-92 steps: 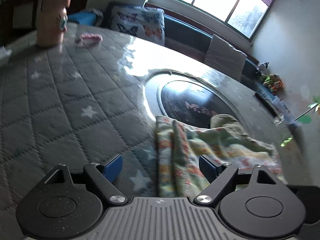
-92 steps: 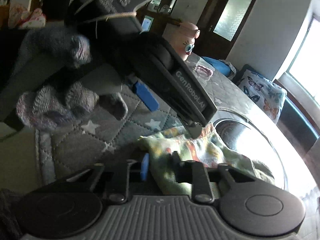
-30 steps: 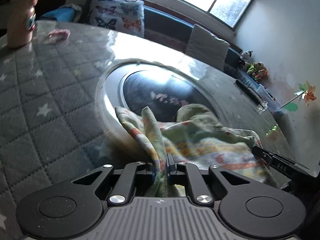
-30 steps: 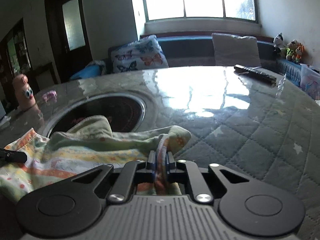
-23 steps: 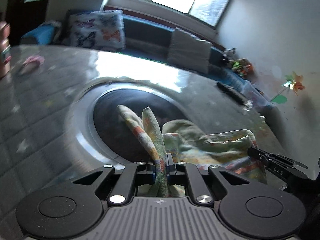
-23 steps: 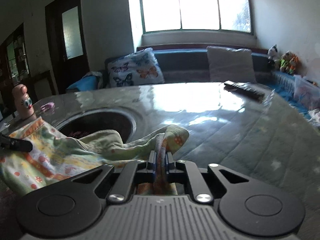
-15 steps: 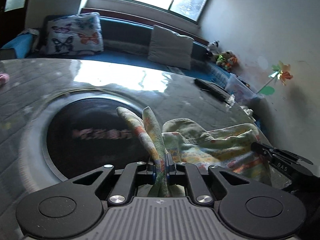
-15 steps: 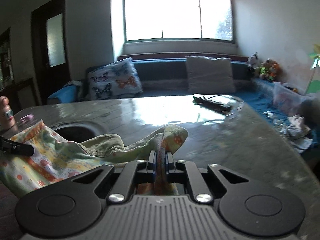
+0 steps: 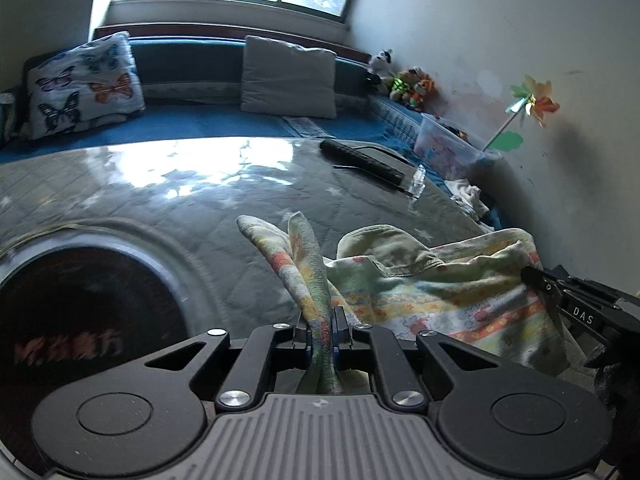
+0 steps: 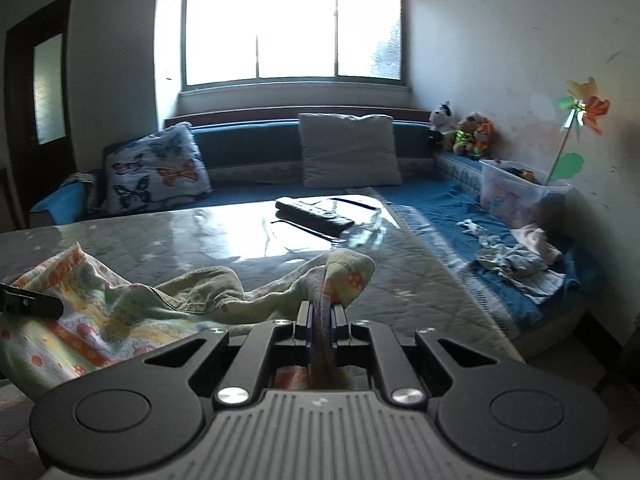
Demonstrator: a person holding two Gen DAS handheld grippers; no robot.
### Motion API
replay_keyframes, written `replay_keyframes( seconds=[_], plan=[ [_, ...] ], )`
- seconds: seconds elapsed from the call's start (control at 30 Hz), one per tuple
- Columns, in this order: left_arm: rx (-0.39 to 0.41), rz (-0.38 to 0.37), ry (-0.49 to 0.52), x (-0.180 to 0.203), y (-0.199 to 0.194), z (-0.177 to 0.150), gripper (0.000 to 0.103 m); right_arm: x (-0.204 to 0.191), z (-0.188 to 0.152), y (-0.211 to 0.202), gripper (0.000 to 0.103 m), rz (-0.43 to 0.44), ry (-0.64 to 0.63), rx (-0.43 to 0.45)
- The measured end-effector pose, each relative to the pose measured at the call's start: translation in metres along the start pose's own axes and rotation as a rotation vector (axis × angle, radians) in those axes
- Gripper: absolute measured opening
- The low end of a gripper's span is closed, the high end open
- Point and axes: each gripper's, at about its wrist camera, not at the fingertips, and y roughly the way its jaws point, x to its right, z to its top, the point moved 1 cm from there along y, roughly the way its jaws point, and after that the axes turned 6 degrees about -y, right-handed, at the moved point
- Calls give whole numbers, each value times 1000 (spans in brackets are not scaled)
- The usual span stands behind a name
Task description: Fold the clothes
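We find both the left tool [image 9: 321, 330] and the right tool [image 10: 321, 322] clamped on the printed garment [image 9: 448, 288], which since a second ago has travelled across the tabletop [image 9: 208, 208] away from the dark inset, stretched between them, so folding proper remains outstanding.

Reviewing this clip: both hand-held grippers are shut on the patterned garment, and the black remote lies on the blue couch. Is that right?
Not quite. The left hand-held gripper and right hand-held gripper are shut on the patterned garment, but the black remote lies on the quilted table, as the right wrist view shows.
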Motion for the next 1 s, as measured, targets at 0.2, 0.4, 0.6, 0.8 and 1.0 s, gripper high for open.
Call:
replay_keyframes(
  seconds=[0.2, 0.4, 0.6, 0.8, 1.0],
  plan=[
    [-42, 25, 51, 14, 31, 1, 13, 20, -8, 18, 8, -35, 31, -38],
    [-43, 112, 84, 7, 38, -6, 41, 40, -26, 37, 13, -55, 81, -104],
    [-10, 140, 97, 7, 38, 3, 57, 38, -22, 38, 16, -11, 100, -90],
    [-27, 111, 149, 29, 56, 6, 63, 13, -18, 57, 16, 110, 107, -131],
    [-42, 64, 172, 43, 79, 11, 44, -4, -14, 74, 16, 149, 97, -149]
  ],
)
